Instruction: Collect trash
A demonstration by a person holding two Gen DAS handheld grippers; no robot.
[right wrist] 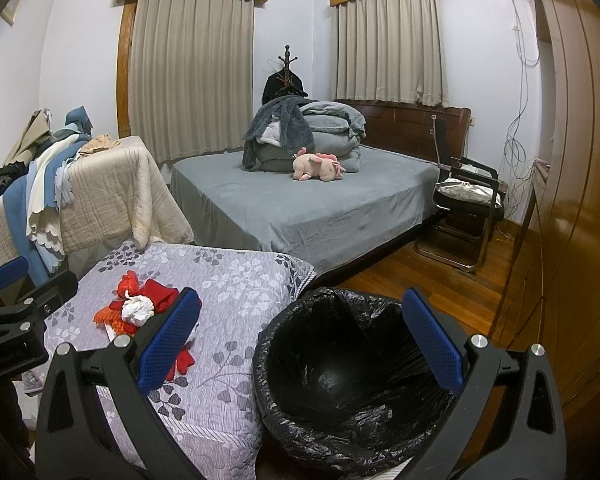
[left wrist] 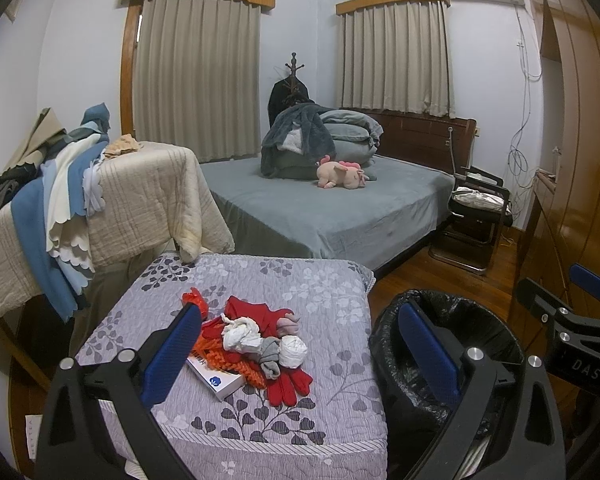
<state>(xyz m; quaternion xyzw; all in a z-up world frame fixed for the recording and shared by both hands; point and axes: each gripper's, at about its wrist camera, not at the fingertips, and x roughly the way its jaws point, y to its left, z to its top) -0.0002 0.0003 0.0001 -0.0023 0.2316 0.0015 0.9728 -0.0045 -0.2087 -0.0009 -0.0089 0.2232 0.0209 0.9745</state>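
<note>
Grippers hang wide apart and empty: left gripper (left wrist: 300,356) above the quilt-covered desk (left wrist: 332,288), right gripper (right wrist: 300,344) over the black-lined trash bin (right wrist: 340,364) just beside it. Crumpled white paper wads (left wrist: 242,334) lie among red gloves (left wrist: 288,384) mid-desk, without clear long axis. Beyond stands a grey bed (right wrist: 300,208).

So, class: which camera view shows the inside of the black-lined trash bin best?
The right wrist view: the trash bin sits open between the right gripper's fingers, its liner bare down to the bottom. In the left wrist view the bin is at the side, mostly hidden behind the left gripper's finger.
</note>
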